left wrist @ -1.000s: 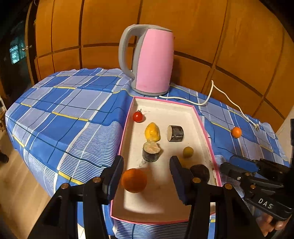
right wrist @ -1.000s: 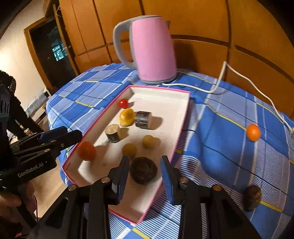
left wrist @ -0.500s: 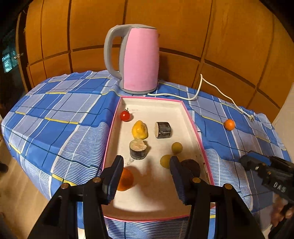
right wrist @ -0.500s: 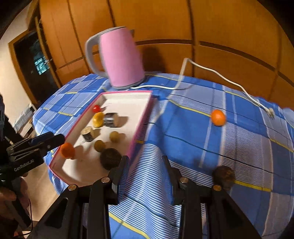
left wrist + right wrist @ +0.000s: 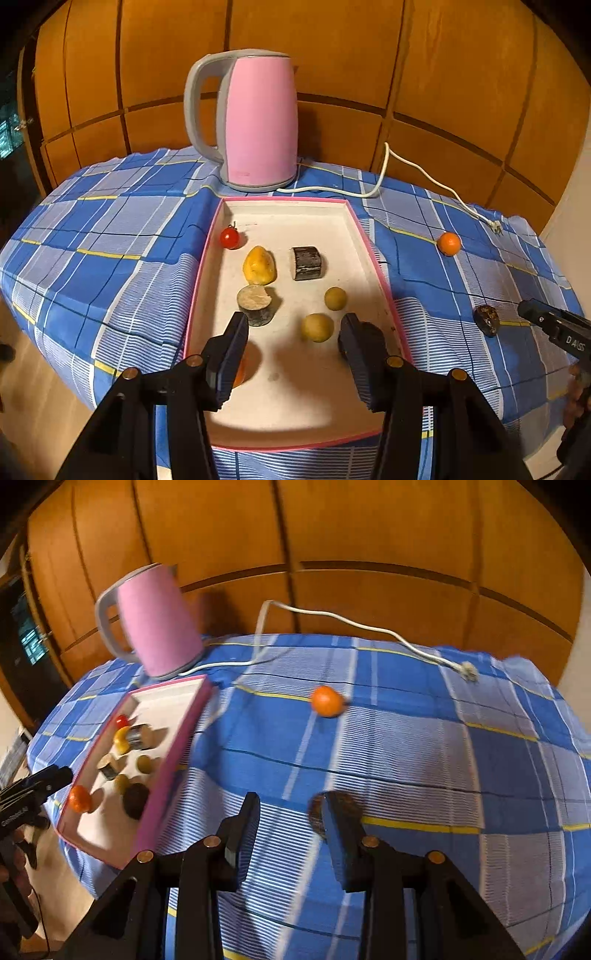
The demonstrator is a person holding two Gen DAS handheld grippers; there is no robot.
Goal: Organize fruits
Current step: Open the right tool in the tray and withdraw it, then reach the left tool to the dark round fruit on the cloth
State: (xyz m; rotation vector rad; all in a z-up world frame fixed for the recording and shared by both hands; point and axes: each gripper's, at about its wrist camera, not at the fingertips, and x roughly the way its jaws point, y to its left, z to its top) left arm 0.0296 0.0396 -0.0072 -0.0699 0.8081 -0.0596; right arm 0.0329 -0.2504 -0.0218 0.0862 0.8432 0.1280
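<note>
fruits sit mostly inside a shallow white tray with a pink rim, on a table covered by a blue plaid cloth. in the tray are a cherry tomato near the far left corner, a yellow fruit, two dark-skinned cut pieces, two small yellow-green round fruits, a dark round fruit by the right wall and an orange fruit near the left wall, partly hidden in the left wrist view by a finger. two fruits lie outside on the cloth: a small orange well to the right of the tray and a dark brown round fruit nearer the front edge.

left hand-held gripper hangs over the near end of the tray, jaws apart and holding nothing. right hand-held gripper is over the cloth to the right of the tray, jaws apart and empty; the dark brown fruit shows just behind its right finger, not between the jaws.

a pink electric kettle stands behind the tray, its white cord trailing to the right along the cloth
</note>
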